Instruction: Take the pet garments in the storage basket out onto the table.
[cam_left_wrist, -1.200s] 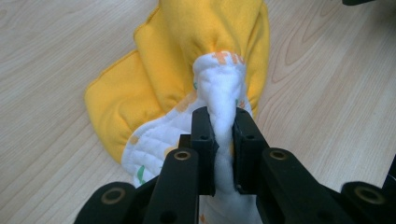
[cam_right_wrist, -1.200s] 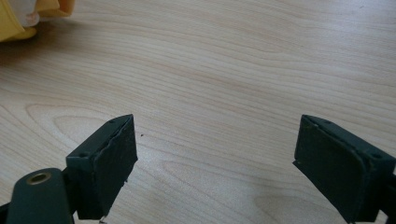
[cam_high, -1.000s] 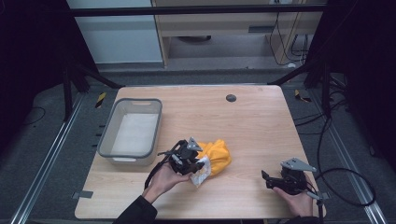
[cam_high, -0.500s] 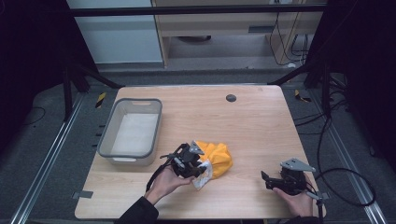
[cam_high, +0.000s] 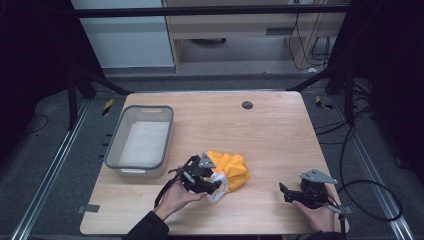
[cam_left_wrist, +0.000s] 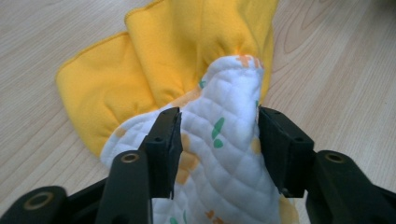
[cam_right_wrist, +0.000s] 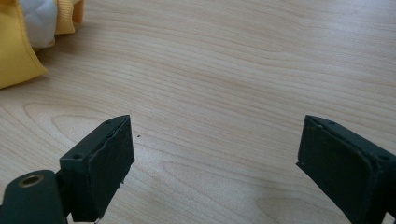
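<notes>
A crumpled cloth, yellow (cam_high: 234, 167) on one side and white quilted with small orange and green prints (cam_left_wrist: 219, 154) on the other, lies at the table's front middle. My left gripper (cam_high: 213, 184) is at its near left edge, with the jaws pressed on both sides of a bunched white fold (cam_left_wrist: 217, 140). My right gripper (cam_high: 283, 191) rests low over bare wood at the front right, jaws wide apart (cam_right_wrist: 215, 158) and nothing between them. The cloth's yellow edge (cam_right_wrist: 14, 51) shows at the top left of the right gripper view.
A grey plastic bin (cam_high: 116, 150) with a pale bottom stands at the table's left side. A small dark round disc (cam_high: 247, 104) sits in the tabletop near the far edge. Cables trail off the right side of the table.
My left gripper has shifted slightly right and toward the front edge, drawing the white fold of the cloth with it. The right gripper has stayed where it was.
</notes>
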